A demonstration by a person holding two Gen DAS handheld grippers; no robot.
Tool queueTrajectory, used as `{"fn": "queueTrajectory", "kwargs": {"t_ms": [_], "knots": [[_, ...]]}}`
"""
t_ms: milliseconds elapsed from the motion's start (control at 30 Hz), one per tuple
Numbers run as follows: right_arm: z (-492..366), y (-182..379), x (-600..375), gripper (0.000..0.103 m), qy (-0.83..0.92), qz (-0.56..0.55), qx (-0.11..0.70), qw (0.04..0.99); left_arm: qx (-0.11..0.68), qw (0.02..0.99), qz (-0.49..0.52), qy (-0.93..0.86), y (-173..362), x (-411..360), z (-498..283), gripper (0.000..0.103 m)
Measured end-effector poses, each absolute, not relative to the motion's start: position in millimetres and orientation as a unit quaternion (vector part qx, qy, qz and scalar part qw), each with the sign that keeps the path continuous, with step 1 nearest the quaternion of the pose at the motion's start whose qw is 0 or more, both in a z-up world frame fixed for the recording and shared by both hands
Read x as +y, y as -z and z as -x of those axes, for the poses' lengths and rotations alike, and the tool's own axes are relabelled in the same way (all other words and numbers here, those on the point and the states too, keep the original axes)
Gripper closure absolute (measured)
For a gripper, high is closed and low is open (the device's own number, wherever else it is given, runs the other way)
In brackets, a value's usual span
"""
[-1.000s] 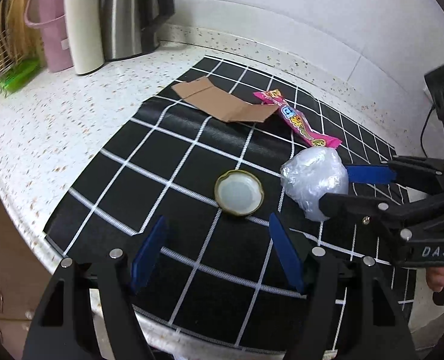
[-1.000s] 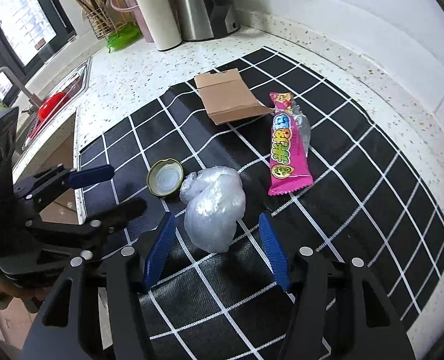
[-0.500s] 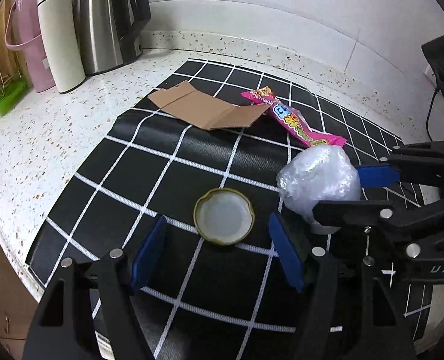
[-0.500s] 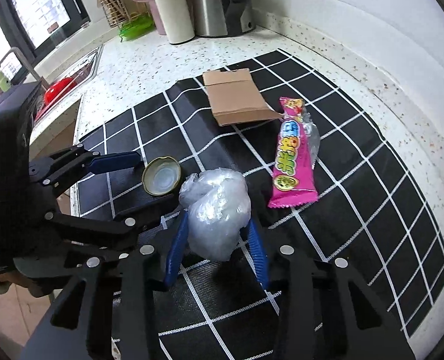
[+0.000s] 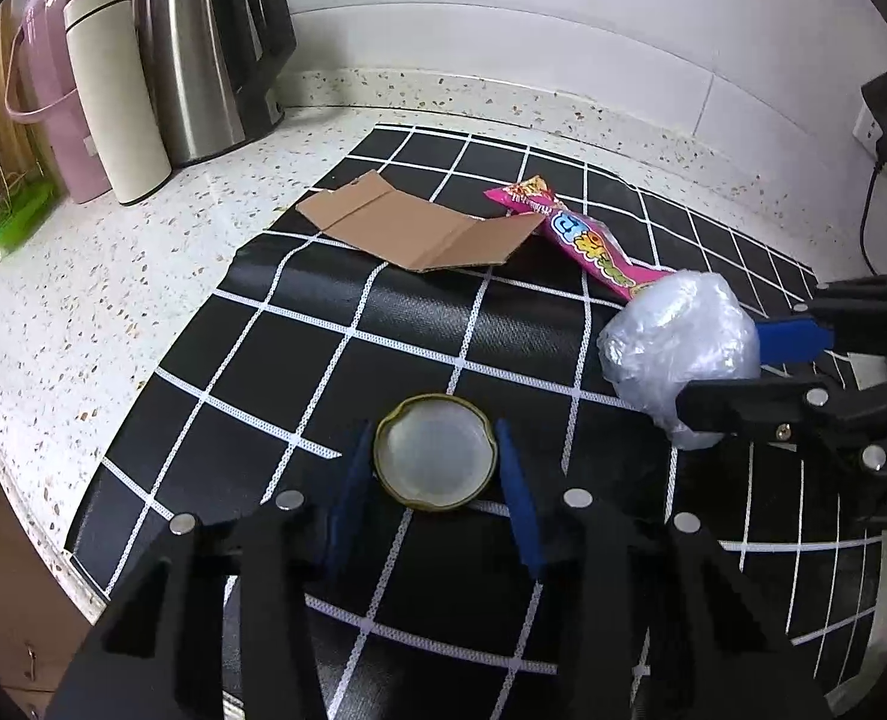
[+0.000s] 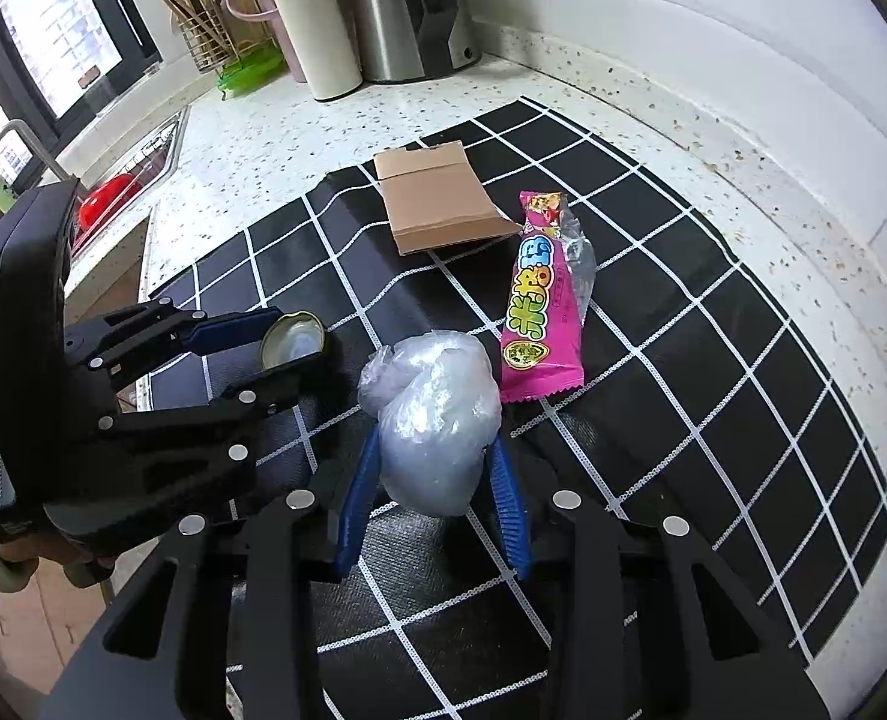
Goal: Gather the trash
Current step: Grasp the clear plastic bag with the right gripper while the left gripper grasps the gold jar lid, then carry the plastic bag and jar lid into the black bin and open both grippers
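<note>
Both tools have just been closing, each with a piece of trash between its jaws. Left tool (image 5: 437, 468): half a second back the jar lid (image 5: 435, 459) sat ahead of wide-spread blue pads; now the pads are drawn in against the lid's rim on both sides, lid flat on the checked mat (image 5: 299, 354). Looks like contact, a narrow edge pinch. Right tool (image 6: 434, 480): a second ago its pads stood clear either side of the plastic wad (image 6: 434, 414); now they squeeze its lower half, the wad bulging above them. It rests on the mat, not lifted.

Judgement: two grasps made together, so the next move is probably lifting both to wherever trash goes; no bin shows in either view. Lid grip is thin and may slip; the wad is soft and should hold.

Places relative to the lid: the wad sits just right of it, near but apart, seen from the left wrist. Cardboard piece (image 5: 419, 234) lies well beyond the lid toward the wall, partly off the mat edge onto the speckled bench (image 5: 113, 264). Pink snack wrapper (image 6: 533, 306) lies beyond the wad, far right of the lid, one end touching the cardboard. Both untouched, left to collect. Kettle (image 5: 203, 60) and flasks stand far back-left of the lid, not trash.
</note>
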State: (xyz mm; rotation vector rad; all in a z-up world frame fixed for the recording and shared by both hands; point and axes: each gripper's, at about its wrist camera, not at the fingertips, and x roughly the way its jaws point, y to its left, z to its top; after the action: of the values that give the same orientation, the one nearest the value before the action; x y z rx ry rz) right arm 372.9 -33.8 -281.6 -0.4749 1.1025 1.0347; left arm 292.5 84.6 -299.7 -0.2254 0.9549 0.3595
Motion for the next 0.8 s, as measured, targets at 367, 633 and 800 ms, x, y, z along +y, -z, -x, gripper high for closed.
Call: {"fn": "queueTrajectory", "kwargs": {"t_ms": [367,633,800], "knots": [[-358,273,-33,0.072,-0.477,0.21,0.494,0.696,0.436,0.866,0.139,-0.201,278,87,-245,0.062],[-331,264,-34,0.073,-0.485,0.208,0.492,0.692,0.426,0.859,0.172,-0.224,271,87,-196,0.062],[-303,259,-34,0.073,-0.492,0.212,0.49,0.687,0.429,0.852,0.184,-0.237,271,82,-160,0.062]]}}
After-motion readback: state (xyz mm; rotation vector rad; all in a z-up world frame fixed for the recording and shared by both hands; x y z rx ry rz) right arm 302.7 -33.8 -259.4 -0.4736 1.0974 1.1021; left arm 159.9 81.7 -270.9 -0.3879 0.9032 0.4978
